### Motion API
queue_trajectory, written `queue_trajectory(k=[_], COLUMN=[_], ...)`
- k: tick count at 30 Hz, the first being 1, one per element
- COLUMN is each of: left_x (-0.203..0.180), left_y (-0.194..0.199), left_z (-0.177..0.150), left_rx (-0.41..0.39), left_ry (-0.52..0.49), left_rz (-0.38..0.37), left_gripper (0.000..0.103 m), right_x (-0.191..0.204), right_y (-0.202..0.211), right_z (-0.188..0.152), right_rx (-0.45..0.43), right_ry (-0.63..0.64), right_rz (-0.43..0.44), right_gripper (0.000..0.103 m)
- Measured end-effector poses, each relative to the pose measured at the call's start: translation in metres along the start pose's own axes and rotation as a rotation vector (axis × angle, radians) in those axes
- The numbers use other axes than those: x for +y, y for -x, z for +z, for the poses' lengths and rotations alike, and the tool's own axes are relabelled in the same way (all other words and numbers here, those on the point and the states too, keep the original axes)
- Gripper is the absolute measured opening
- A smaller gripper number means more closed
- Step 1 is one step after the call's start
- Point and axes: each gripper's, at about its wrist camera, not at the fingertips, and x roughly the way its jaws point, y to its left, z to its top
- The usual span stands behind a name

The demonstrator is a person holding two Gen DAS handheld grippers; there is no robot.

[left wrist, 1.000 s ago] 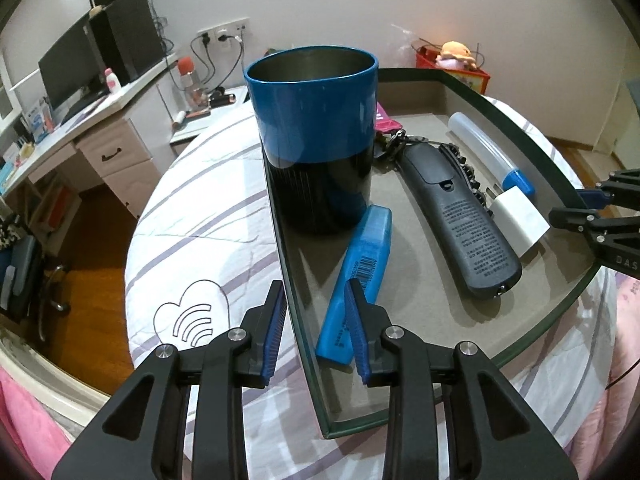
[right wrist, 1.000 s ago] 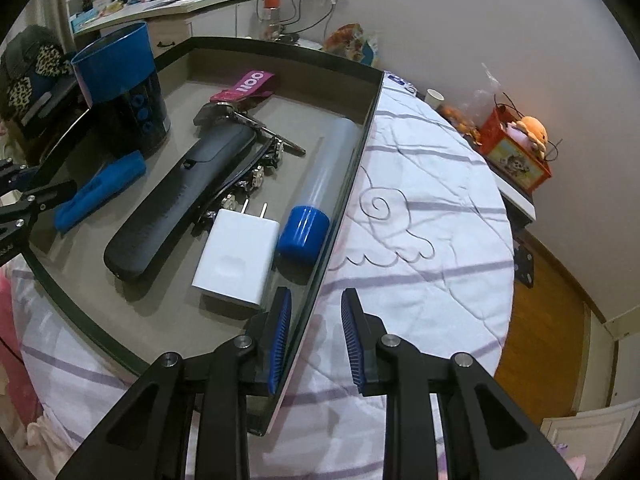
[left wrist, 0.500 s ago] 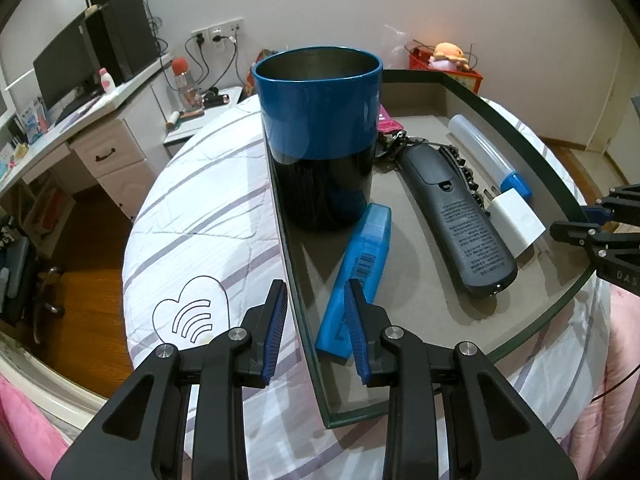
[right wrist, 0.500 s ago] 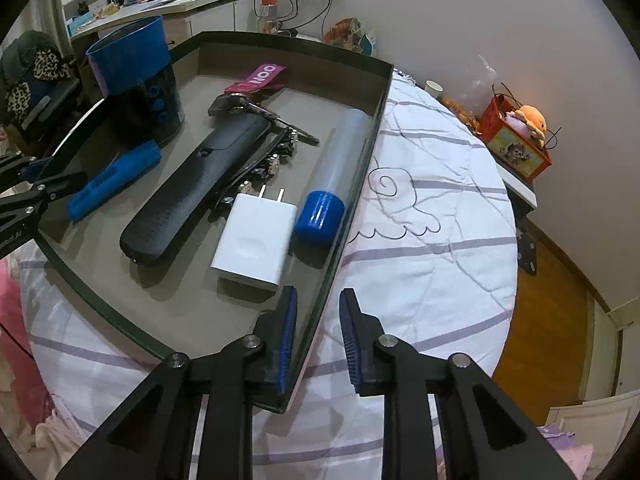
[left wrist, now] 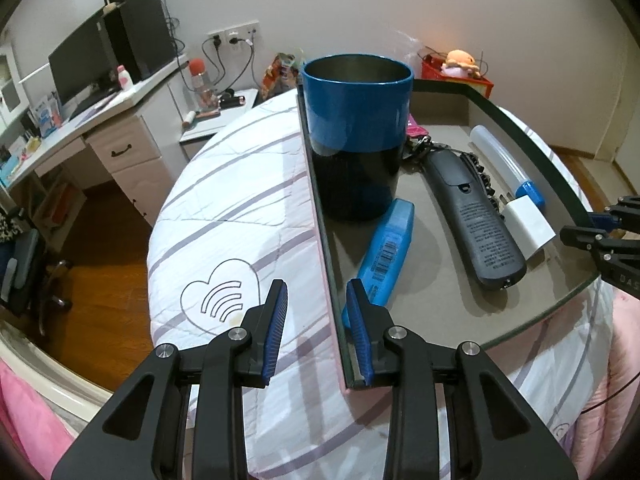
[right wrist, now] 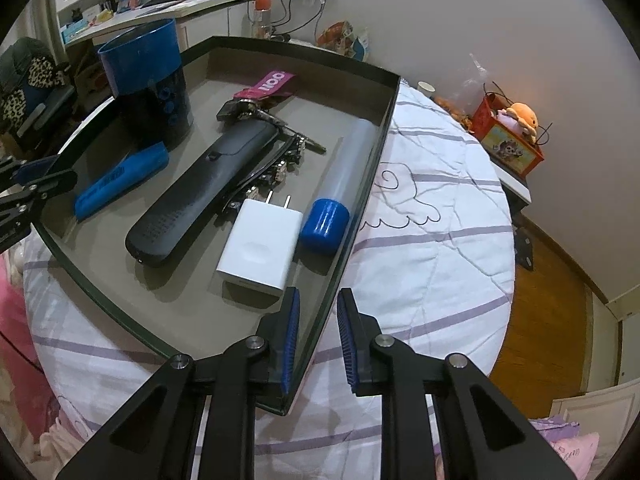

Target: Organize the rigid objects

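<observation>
You are at the tray-handling step: every loose item already lies inside the shallow dark-rimmed glass tray (left wrist: 317, 200), which rests on the white bedspread with purple stripes (left wrist: 240, 200). The tall blue-and-black metal cup (left wrist: 356, 128) stands upright in the far left corner. The flat blue plastic marker (left wrist: 388, 248) lies just in front of it, and the long black plastic handset (left wrist: 480, 224) runs down the middle. The white square wall charger (right wrist: 260, 248) lies just beside the clear tube with a blue cap (right wrist: 340, 188) along the right wall. Your left gripper (left wrist: 316, 326) straddles the tray's left wall near the front corner. Its jaws are narrowly parted, and bedspread shows between the outer pad and the glass, so it clamps nothing. Your right gripper (right wrist: 318, 340) straddles the right wall the same way, with its inner pad close against the glass. The fisheye angle makes contact hard to judge, but a gap seems to remain on the outer side. To shift the tray next, you would need to pinch both walls firmly and together, then lift level so that the cup does not tip.
</observation>
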Motion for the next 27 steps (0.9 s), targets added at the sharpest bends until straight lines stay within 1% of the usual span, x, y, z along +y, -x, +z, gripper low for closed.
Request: queue_trajectory(k=[1,2,3,4,5,6,7,9,10,11,12,14,15,18,21,22,24,27], left_x=[0.002,0.004,0.005,0.005,0.006,0.007,0.007,0.009,0.009,0.008,0.007,0.006,0.005,-0.001,-0.009,-0.012,-0.017,-0.026], left_y=[0.002,0.004,0.008,0.011,0.016,0.021,0.025,0.036,0.041,0.046,0.054,0.063,0.07,0.09,0.104,0.108,0.112,0.116], left_z=[0.0,-0.001,-0.003,-0.004,-0.006,-0.007,-0.009,-0.012,-0.013,-0.015,-0.016,-0.016,-0.018,-0.019,-0.022,-0.022,-0.024,-0.028], left_rx=[-0.005,-0.007,-0.013,-0.02,-0.032,-0.043,-0.05,-0.078,-0.089,-0.103,-0.127,-0.16,-0.179,-0.235,-0.27,-0.277,-0.279,-0.267], left_ry=[0.002,0.005,0.005,0.006,0.006,0.007,0.009,0.018,0.021,0.024,0.024,0.027,0.036,0.04,0.024,0.02,0.009,-0.02], left_rz=[0.003,0.002,0.001,0.003,0.008,0.011,0.01,0.003,0.0,0.002,0.015,0.027,0.029,0.028,0.034,0.032,0.025,0.015], left_gripper=[0.033,0.038,0.043,0.046,0.052,0.058,0.062,0.076,0.078,0.084,0.089,0.093,0.097,0.102,0.102,0.102,0.102,0.102], right_x=[-0.001,-0.002,-0.004,-0.007,-0.008,-0.01,-0.011,-0.014,-0.016,-0.016,-0.016,-0.013,-0.01,0.001,0.016,0.021,0.027,0.037], right_y=[0.002,0.005,0.009,0.013,0.019,0.024,0.028,0.04,0.05,0.056,0.062,0.077,0.085,0.102,0.115,0.118,0.122,0.13], right_z=[0.0,-0.001,-0.003,-0.006,-0.008,-0.011,-0.012,-0.018,-0.022,-0.024,-0.027,-0.034,-0.038,-0.042,-0.046,-0.046,-0.047,-0.05], right_rx=[-0.007,-0.023,-0.041,-0.063,-0.089,-0.108,-0.122,-0.16,-0.195,-0.219,-0.247,-0.308,-0.34,-0.418,-0.466,-0.479,-0.492,-0.523], right_ry=[-0.005,-0.016,-0.035,-0.049,-0.062,-0.067,-0.073,-0.103,-0.124,-0.136,-0.148,-0.166,-0.172,-0.185,-0.181,-0.174,-0.163,-0.148], right_rz=[-0.005,0.004,0.03,0.045,0.049,0.048,0.049,0.071,0.087,0.09,0.088,0.088,0.105,0.129,0.126,0.131,0.135,0.122], right_gripper=[0.024,0.035,0.044,0.06,0.068,0.069,0.069,0.069,0.071,0.078,0.08,0.08,0.08,0.083,0.087,0.089,0.103,0.103])
